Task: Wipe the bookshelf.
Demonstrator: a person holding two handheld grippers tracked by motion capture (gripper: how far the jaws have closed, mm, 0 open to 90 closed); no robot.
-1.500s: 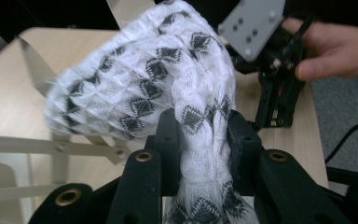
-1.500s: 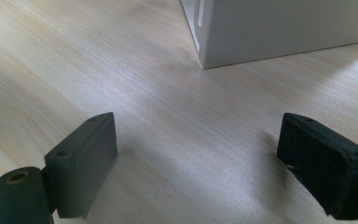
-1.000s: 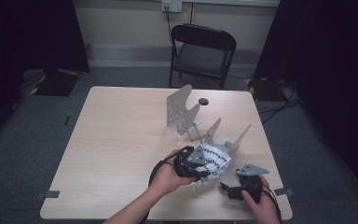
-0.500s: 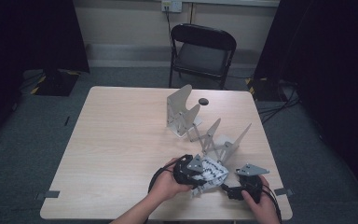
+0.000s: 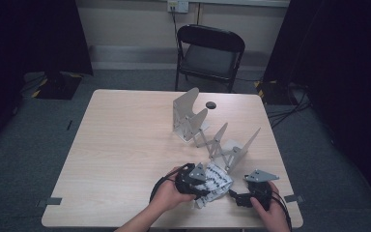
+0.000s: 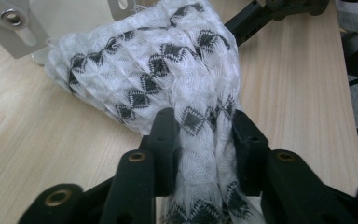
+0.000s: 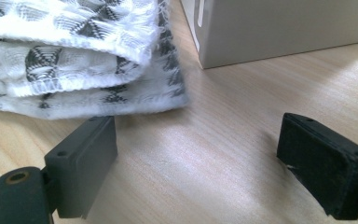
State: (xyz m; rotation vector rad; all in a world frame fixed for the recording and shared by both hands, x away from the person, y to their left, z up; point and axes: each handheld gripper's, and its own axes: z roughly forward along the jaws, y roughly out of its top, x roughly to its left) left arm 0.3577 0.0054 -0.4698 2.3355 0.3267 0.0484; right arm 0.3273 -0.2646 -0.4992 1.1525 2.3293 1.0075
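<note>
My left gripper has the bunched cloth between its pads; the jaws have just been opening, yet the fabric is still pinched there. The cloth lies on the table near the front edge, just beside the metal rack. My right gripper rests on the table, spread wide and holding nothing, close beside the cloth's edge.

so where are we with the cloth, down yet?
Done: the folded patterned cloth lies on the table near the front edge, beside the grey folding rack. In hand: the left gripper has cloth bunched between its pads, its jaws just opening. The right gripper rests open on the table beside the cloth. Left, probably: let go fully and pull away.
</note>
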